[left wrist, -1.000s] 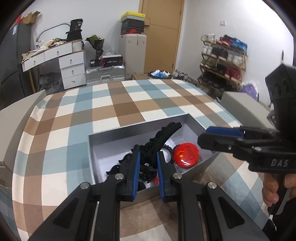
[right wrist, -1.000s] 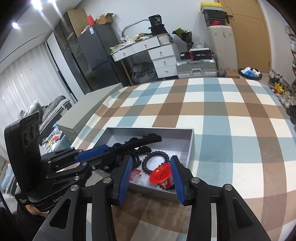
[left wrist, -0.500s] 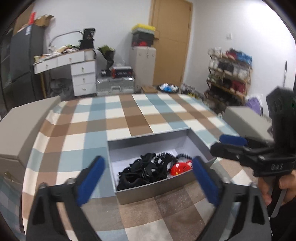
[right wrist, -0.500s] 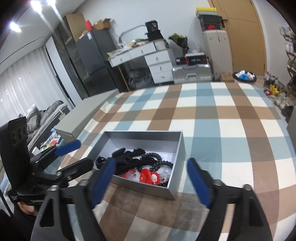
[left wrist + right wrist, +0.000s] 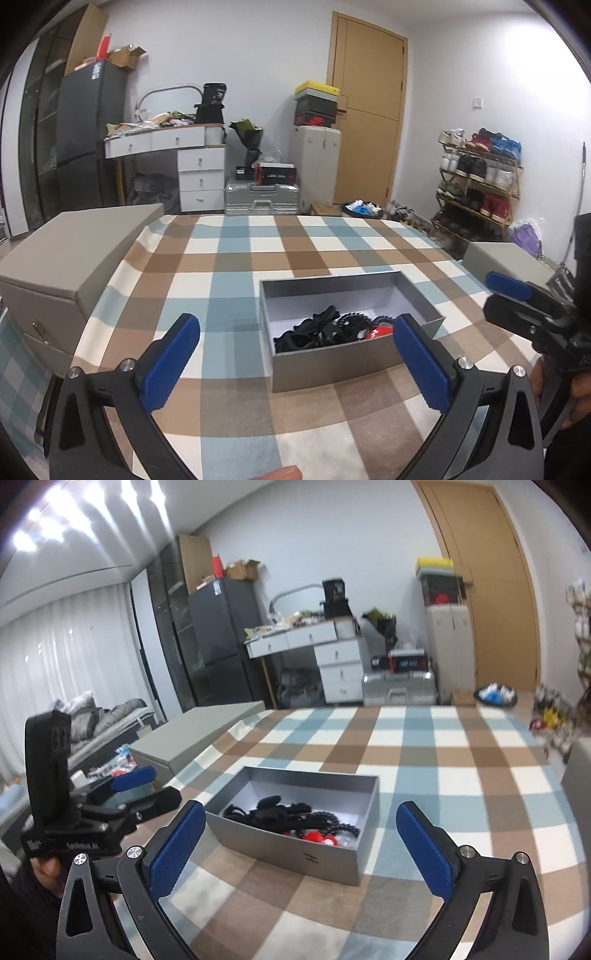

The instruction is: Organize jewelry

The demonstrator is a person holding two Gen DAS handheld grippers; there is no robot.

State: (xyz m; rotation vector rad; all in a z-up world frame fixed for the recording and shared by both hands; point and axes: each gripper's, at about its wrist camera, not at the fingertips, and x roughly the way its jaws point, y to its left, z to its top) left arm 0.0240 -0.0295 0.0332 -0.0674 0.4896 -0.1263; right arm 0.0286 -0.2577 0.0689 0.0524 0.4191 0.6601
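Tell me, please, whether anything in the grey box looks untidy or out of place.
Yes: inside the open grey rectangular box, black hair accessories, a black beaded bracelet and a red round badge lie in one tangled heap at one end; the rest is bare.

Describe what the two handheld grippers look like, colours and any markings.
Both are matte black plastic. The left gripper and right gripper each have two fingers faced with ribbed blue pads and silver screws at the pivots. From the side, each body shows white lettering, too blurred to read.
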